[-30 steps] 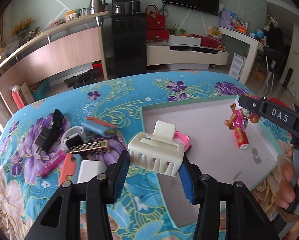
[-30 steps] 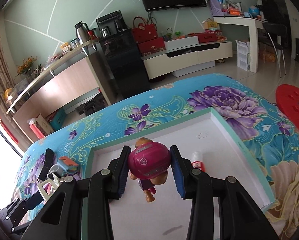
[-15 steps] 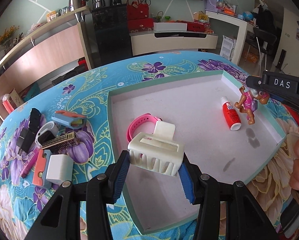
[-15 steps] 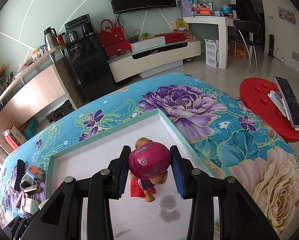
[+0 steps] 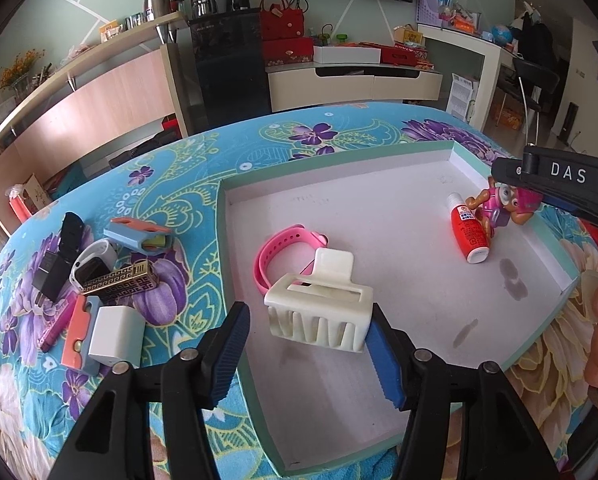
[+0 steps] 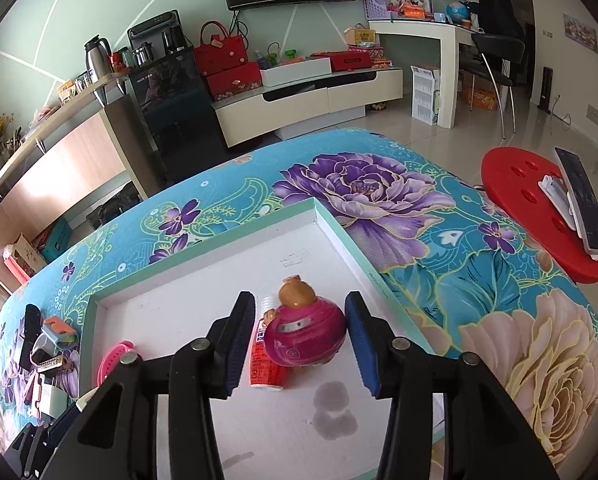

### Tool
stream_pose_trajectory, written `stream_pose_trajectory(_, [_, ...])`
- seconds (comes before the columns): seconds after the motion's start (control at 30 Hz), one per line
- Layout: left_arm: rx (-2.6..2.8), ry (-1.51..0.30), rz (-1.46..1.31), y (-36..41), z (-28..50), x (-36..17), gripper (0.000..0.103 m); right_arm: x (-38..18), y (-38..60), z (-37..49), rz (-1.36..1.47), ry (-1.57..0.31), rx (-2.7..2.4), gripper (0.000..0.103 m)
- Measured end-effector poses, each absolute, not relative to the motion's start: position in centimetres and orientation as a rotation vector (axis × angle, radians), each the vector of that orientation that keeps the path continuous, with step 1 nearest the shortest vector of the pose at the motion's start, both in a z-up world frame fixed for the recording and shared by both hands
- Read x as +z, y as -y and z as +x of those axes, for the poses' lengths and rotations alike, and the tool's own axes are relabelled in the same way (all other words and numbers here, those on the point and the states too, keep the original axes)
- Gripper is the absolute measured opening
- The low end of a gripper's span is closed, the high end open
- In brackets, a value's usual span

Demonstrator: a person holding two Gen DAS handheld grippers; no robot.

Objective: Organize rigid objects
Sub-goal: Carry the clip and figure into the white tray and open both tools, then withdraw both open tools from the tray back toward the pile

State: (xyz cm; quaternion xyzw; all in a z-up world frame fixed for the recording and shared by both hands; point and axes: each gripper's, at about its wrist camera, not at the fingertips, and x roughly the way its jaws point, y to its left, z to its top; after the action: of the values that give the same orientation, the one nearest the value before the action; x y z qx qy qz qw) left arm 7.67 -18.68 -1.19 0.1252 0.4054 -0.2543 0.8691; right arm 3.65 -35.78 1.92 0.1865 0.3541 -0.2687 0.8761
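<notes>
The left claw [image 5: 307, 344], spread, brackets the cream plastic hair clip [image 5: 319, 312] in the white shallow tray [image 5: 339, 412]; withdrawing crooked, judging by the touching right pad, could drag it.

- One shallow white tray [image 5: 383, 408] with a mint-green rim, on the floral worktop [image 5: 203, 160].
- Four things in the tray: one cream hair claw clip [image 5: 319, 312] at 6 o'clock, one pink watch band [image 5: 275, 252] just behind it, one red glue bottle [image 5: 470, 232] and one pink toy pup figure [image 5: 503, 204] at 2 o'clock.
- Two hand-held grippers: left hand-held gripper [image 5: 307, 356], right hand-held gripper [image 6: 299, 340].
- At 9 o'clock, off the tray, a pile of about nine small things, including one white charger block [image 5: 115, 336], one patterned lighter [image 5: 119, 280] and one black plug adapter [image 5: 51, 276].
</notes>
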Motion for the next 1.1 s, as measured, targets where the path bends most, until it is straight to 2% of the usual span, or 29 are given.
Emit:
stream_pose_trajectory(0.23, [-0.532,-0.824,0.243,18.0,7.4,0.2,0.077,2.7,35.3,3.7,0.366,-0.722,-0.556,0.065])
stream_pose_trajectory(0.43, [-0.509,-0.786,0.202,16.4,7.7,2.0,0.081,3.5,34.8,3.7,0.344,-0.713,-0.543,0.070])
stream_pose_trajectory(0.57, [-0.444,-0.768,0.153,14.5,8.4,2.9,0.090,3.5,34.6,3.8,0.338,-0.723,-0.525,0.072])
stream_pose_trajectory(0.6, [-0.422,-0.768,0.142,14.0,8.7,3.0,0.091,3.4,34.5,3.9,0.345,-0.729,-0.514,0.077])
stream_pose_trajectory(0.63, [-0.399,-0.769,0.136,13.5,9.0,3.0,0.091,3.3,34.5,4.0,0.352,-0.735,-0.502,0.082])
stream_pose_trajectory(0.93, [-0.190,-0.851,0.085,9.1,11.3,1.3,0.091,2.6,32.5,5.5,0.319,-0.797,-0.440,0.083])
stream_pose_trajectory(0.97, [-0.170,-0.858,0.078,8.7,11.5,1.2,0.092,2.6,32.3,5.7,0.311,-0.800,-0.440,0.085])
stream_pose_trajectory(1.0, [-0.151,-0.863,0.070,8.3,11.7,1.0,0.094,2.6,32.0,5.8,0.305,-0.803,-0.439,0.094])
stream_pose_trajectory(1.07, [-0.118,-0.868,0.057,7.5,11.9,0.8,0.103,2.6,31.3,6.1,0.306,-0.802,-0.420,0.097])
stream_pose_trajectory(1.1, [-0.103,-0.864,0.051,7.2,12.0,0.8,0.103,2.5,31.0,6.3,0.310,-0.805,-0.402,0.097])
